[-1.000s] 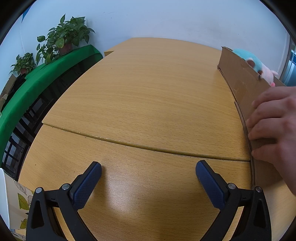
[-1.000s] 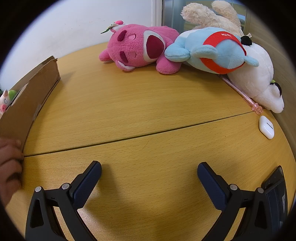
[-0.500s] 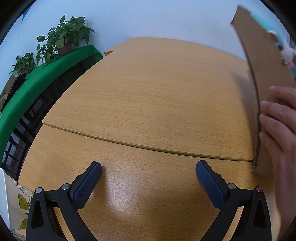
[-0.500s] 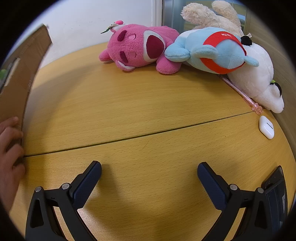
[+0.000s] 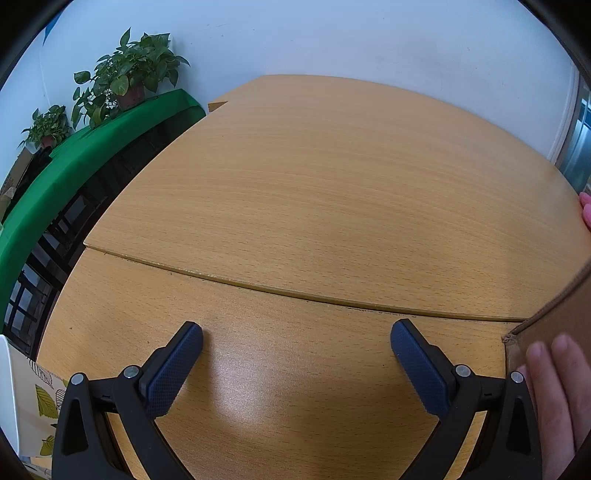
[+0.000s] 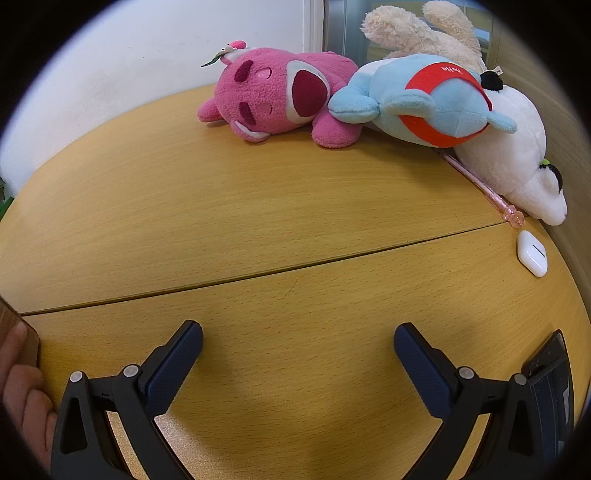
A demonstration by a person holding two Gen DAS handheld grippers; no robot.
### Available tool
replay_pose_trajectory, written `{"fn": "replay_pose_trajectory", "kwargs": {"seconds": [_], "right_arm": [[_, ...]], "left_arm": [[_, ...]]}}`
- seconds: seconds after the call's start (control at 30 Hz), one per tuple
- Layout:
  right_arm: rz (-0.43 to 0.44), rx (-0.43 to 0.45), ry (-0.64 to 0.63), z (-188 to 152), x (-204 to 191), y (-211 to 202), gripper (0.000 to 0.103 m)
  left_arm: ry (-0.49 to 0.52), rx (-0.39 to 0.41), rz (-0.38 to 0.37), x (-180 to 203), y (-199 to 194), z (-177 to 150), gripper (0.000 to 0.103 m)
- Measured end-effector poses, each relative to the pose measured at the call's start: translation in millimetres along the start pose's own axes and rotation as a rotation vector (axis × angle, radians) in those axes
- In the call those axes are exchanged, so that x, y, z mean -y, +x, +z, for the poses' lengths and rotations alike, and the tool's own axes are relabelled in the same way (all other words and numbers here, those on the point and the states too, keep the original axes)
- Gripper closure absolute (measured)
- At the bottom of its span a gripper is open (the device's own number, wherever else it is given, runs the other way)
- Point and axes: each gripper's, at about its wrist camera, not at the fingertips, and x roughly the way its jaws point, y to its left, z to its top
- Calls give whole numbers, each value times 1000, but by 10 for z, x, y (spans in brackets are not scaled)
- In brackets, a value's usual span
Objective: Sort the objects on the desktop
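Left black two-finger gripper with blue textured pads [image 5: 295, 341]: jaws spread wide, nothing between them, low over the light wooden tabletop [image 5: 314, 192], which shows a curved seam across its middle. Right black two-finger gripper with blue pads [image 6: 297, 341]: jaws likewise spread wide and empty, over the same tabletop. Brown corrugated cardboard box [image 5: 554, 325]: at the right edge of the left view, one corner visible, a bare hand [image 5: 557, 402] laid on its side; the same hand and a sliver of the box appear at the lower left edge of the right view. Pink plush bear with dark red nose [image 6: 280, 96]: lying at the far edge of the table by the white wall. Light blue plush with red band [image 6: 432, 103]: touching the pink bear, leaning on a white plush animal [image 6: 513, 155]. Cream fluffy plush [image 6: 417, 29]: behind them. Slender pink pen [image 6: 480, 184]: alongside the white plush. White earbud case [image 6: 532, 253]: just beyond the pen tip. Potted green plants [image 5: 129, 77]: on a green-covered ledge, well apart from the table.
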Motion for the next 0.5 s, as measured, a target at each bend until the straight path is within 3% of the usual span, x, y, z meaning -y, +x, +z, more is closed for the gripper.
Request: {"fn": "replay_pose_trajectory", "kwargs": {"seconds": [0.5], "right_arm": [[0, -1, -1, 4, -9, -19, 0]], "left_arm": [[-2, -1, 2, 15, -11, -5, 0]]}}
